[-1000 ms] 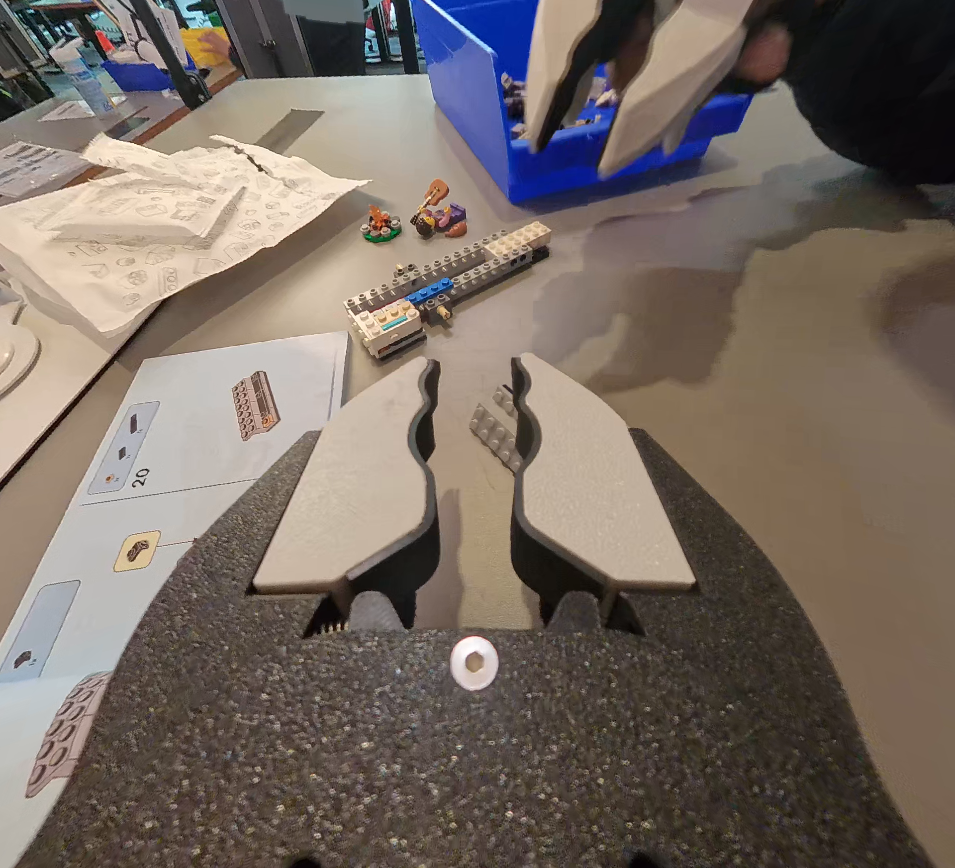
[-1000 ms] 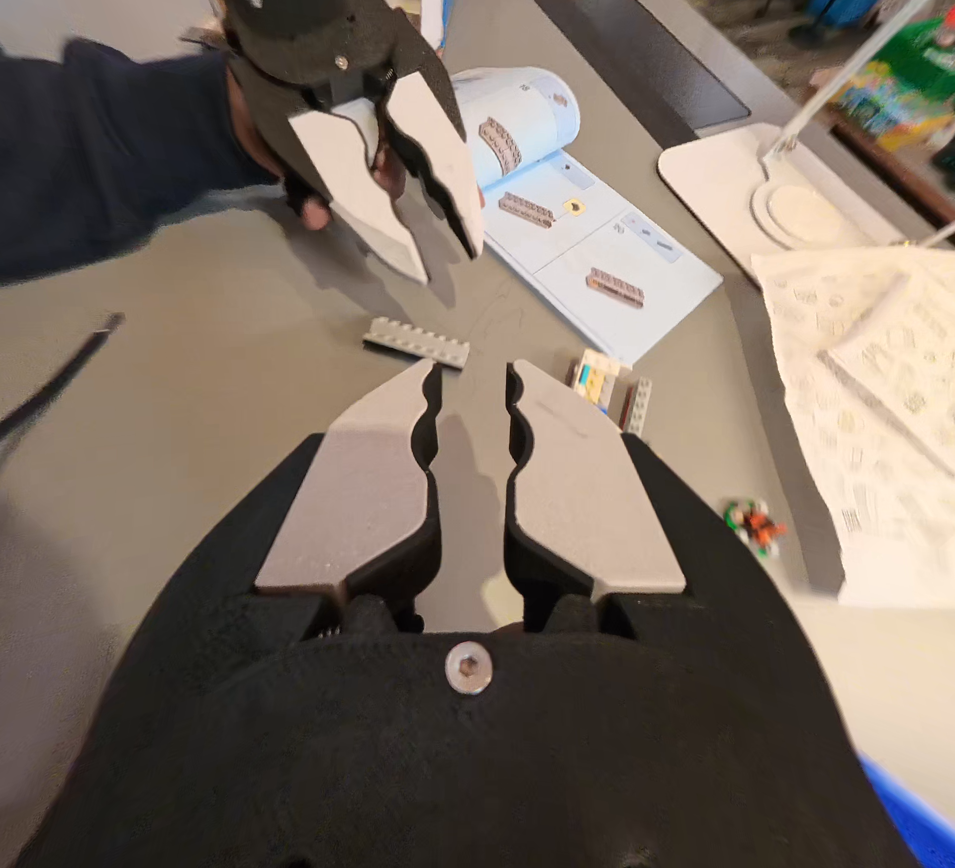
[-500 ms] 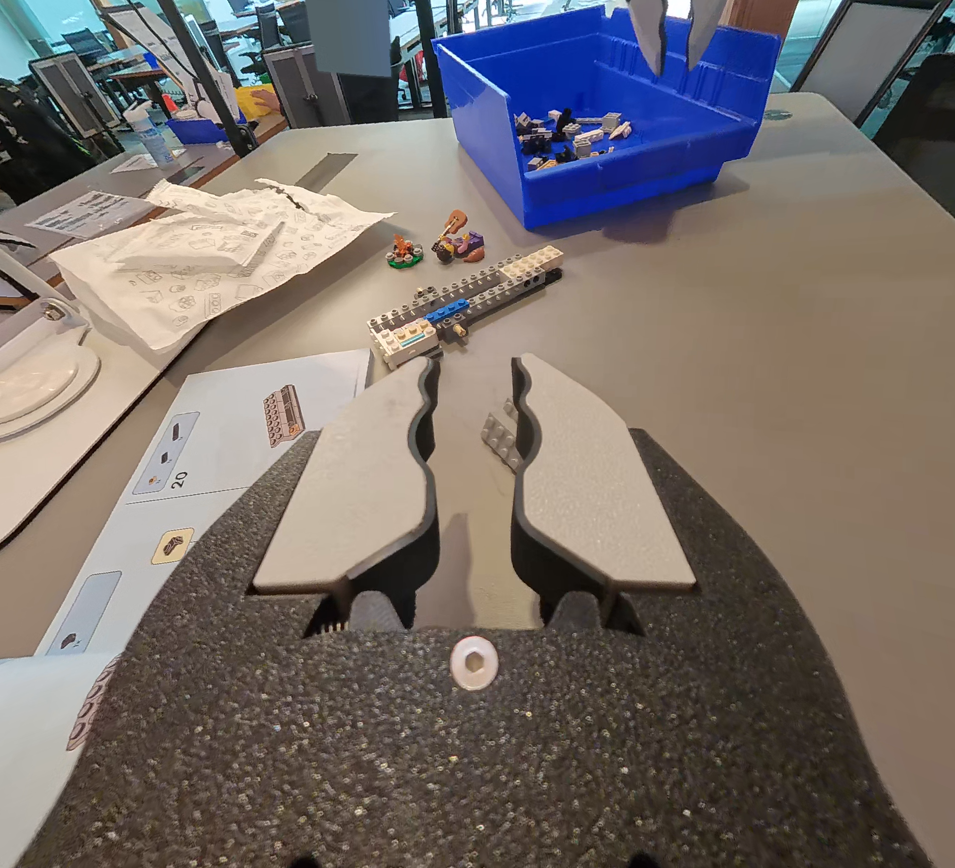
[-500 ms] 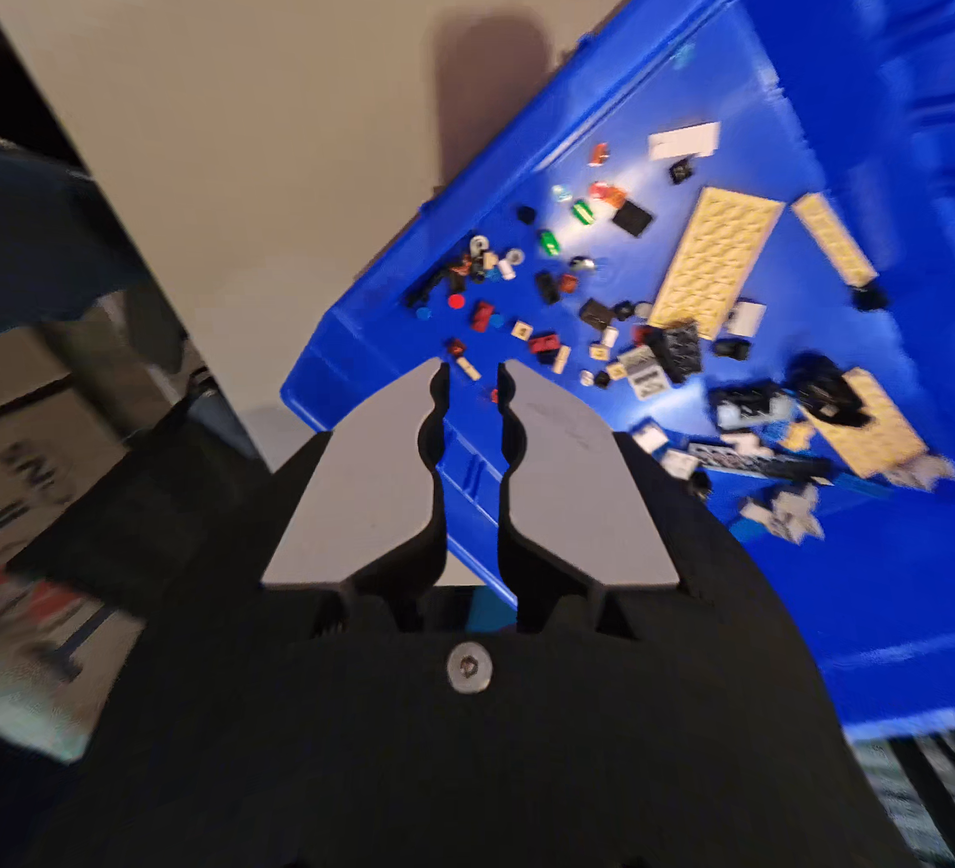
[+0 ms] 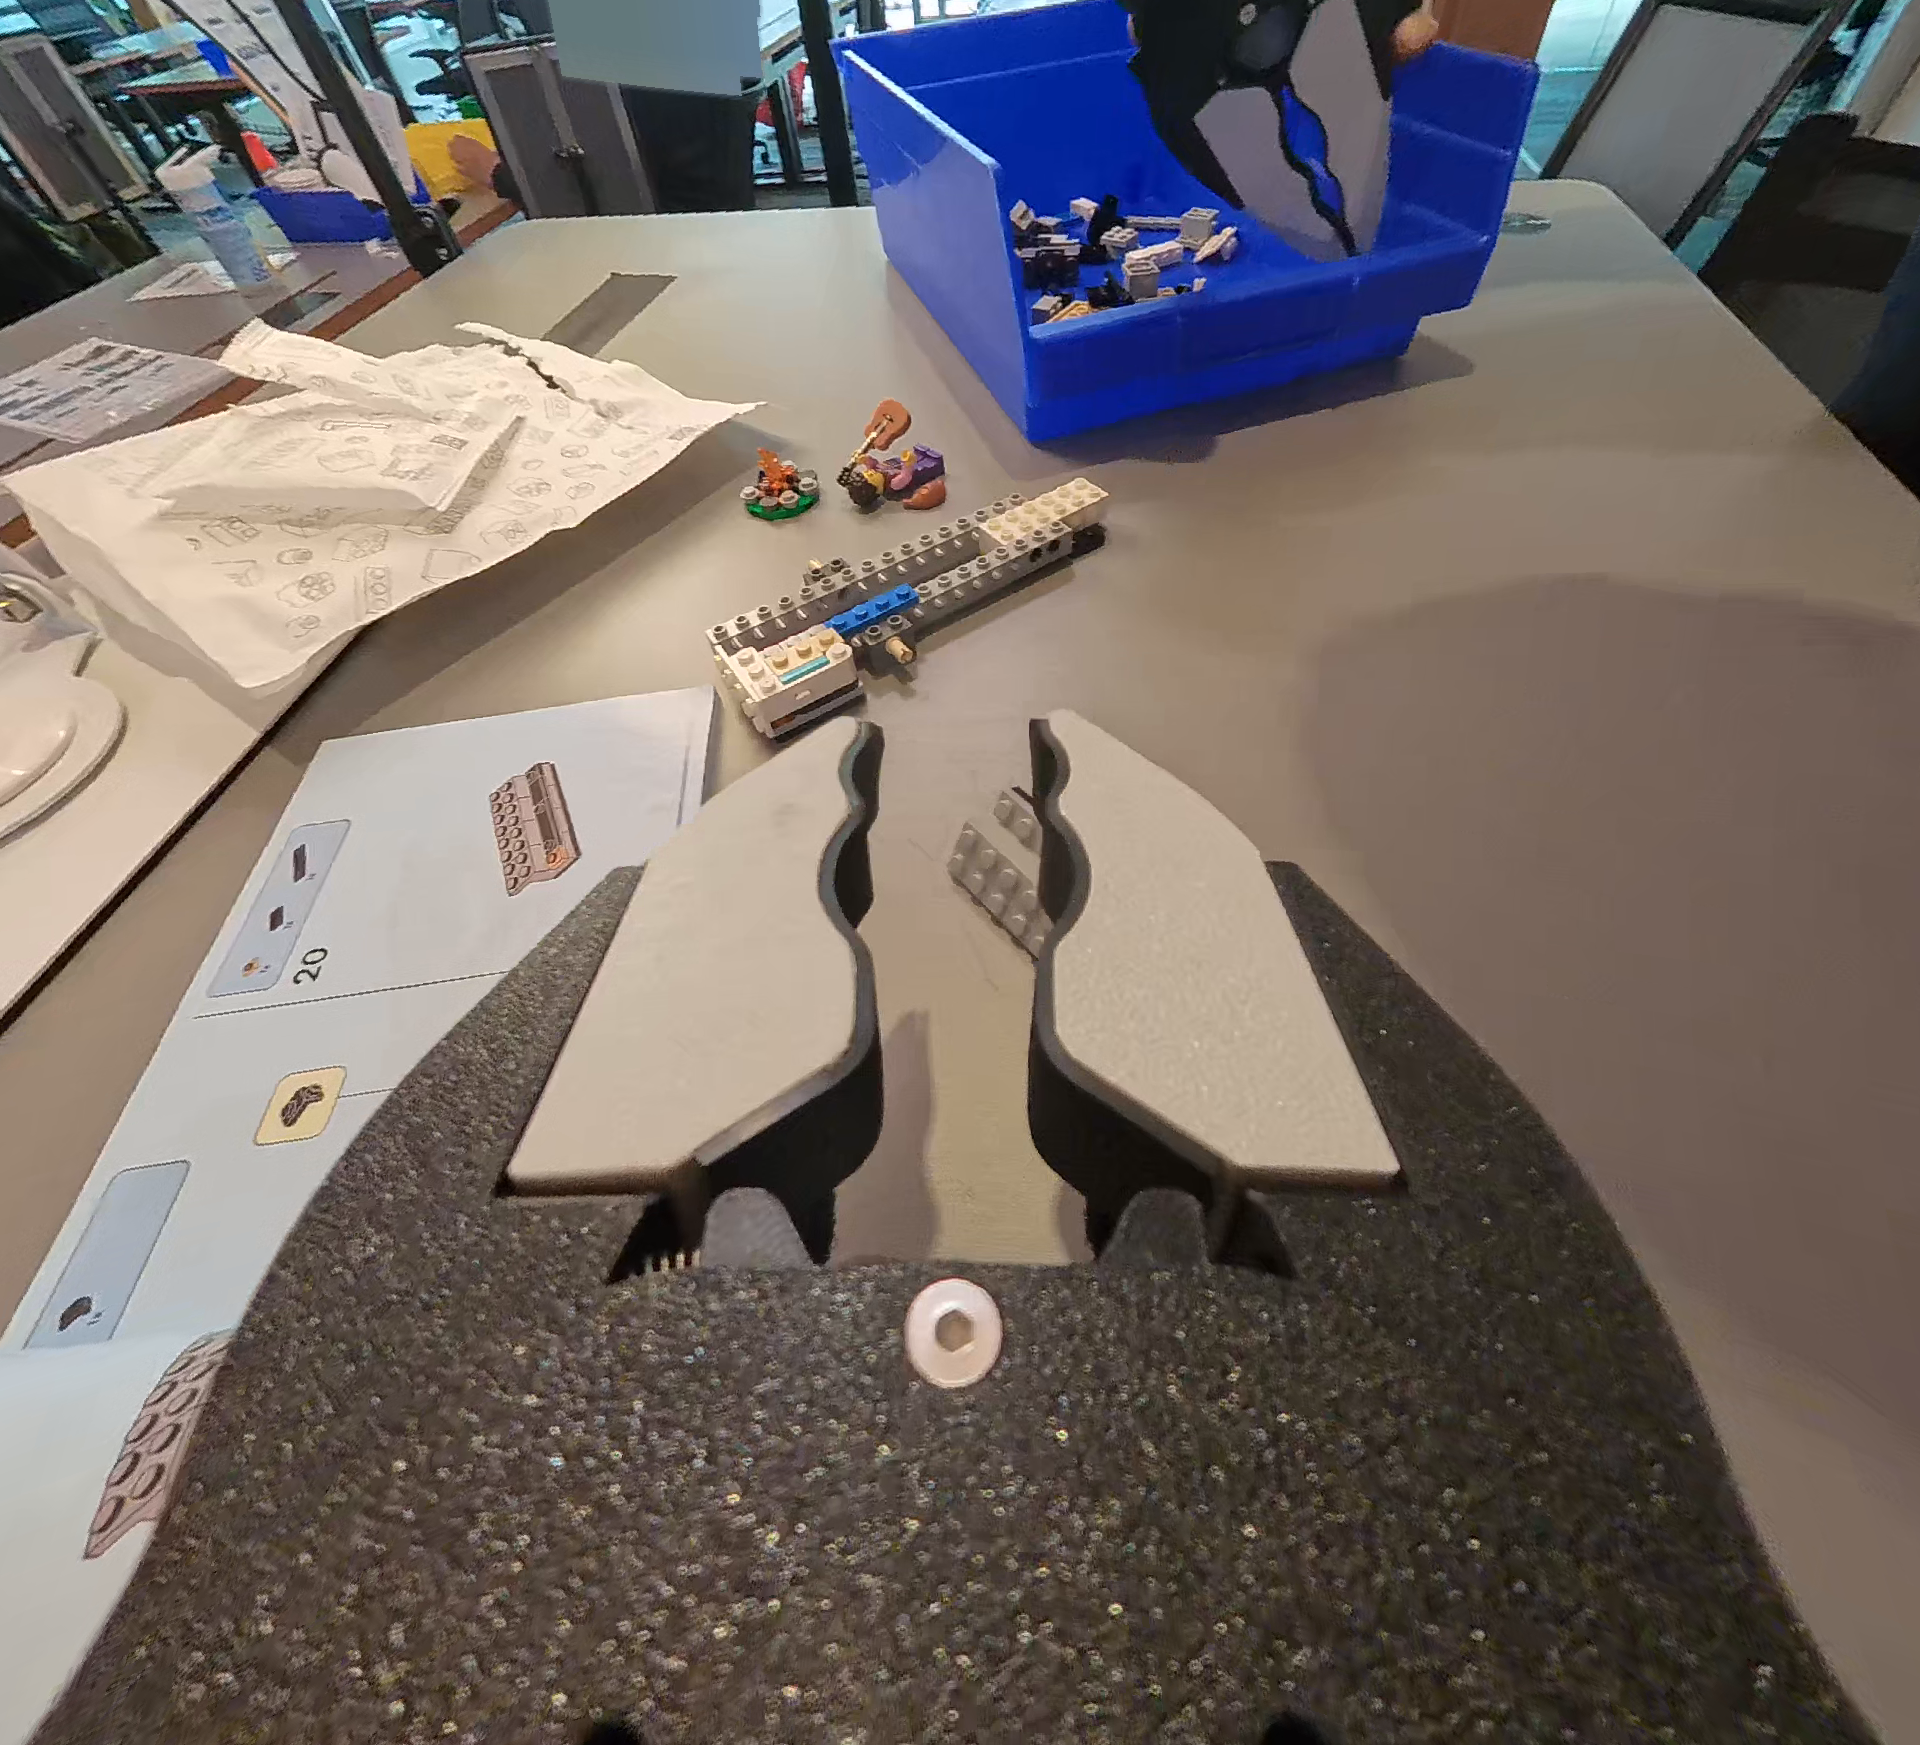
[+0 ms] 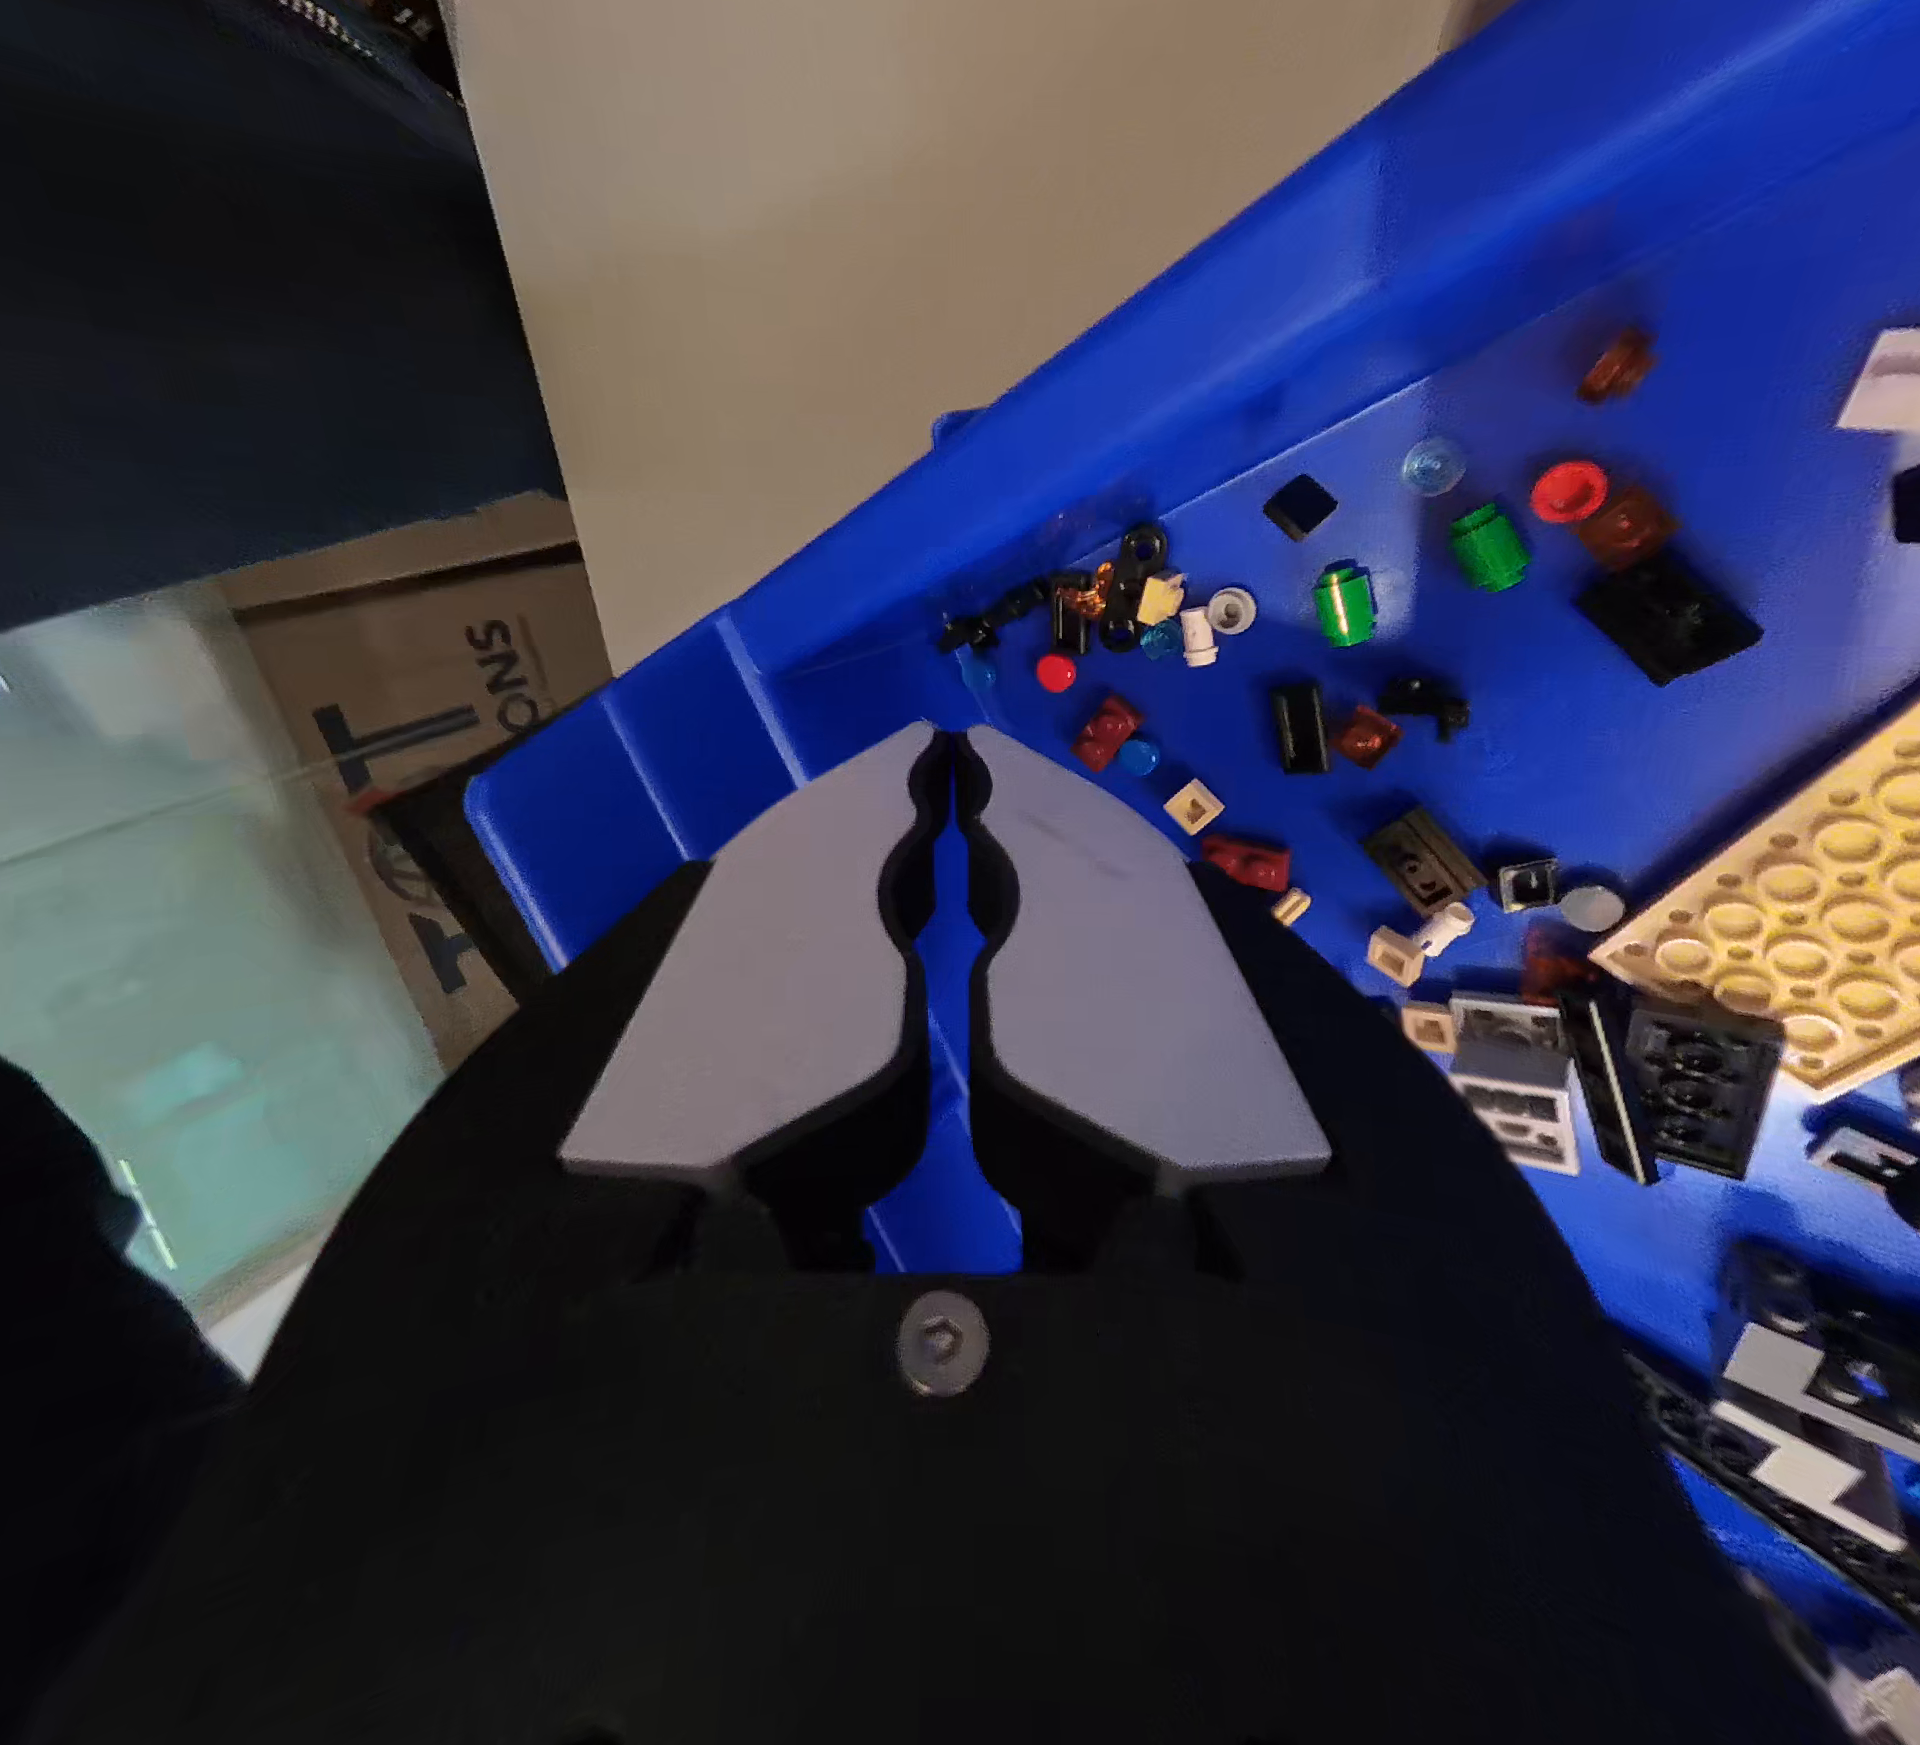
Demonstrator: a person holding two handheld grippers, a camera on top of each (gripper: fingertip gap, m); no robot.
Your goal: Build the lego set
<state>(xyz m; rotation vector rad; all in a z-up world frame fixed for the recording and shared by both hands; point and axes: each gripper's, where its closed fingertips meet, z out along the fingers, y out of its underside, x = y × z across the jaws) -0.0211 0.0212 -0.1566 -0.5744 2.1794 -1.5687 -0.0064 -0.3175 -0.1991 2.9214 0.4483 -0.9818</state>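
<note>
Over the blue bin (image 6: 1351,261) our right gripper (image 6: 951,739) hangs, tips together on nothing; loose bricks (image 6: 1195,625) lie just rightward. Our left gripper (image 5: 956,760) stands apart above a grey plate (image 5: 997,874).

Even, bright indoor light falls from above on the grey table (image 5: 1507,490); a broad soft shadow lies on it to the right of the brick assembly (image 5: 904,594), and a narrow one hugs the near side of the blue bin (image 5: 1226,345); wide-angle bending curves the table's edges and stretches the view's corners. The right wrist view is dimmer and smeared by motion blur; the bin's wall (image 6: 1299,313) looks streaked, the cardboard box (image 6: 416,760) left of it soft, the small loose pieces (image 6: 1340,604) only fairly sharp.
</note>
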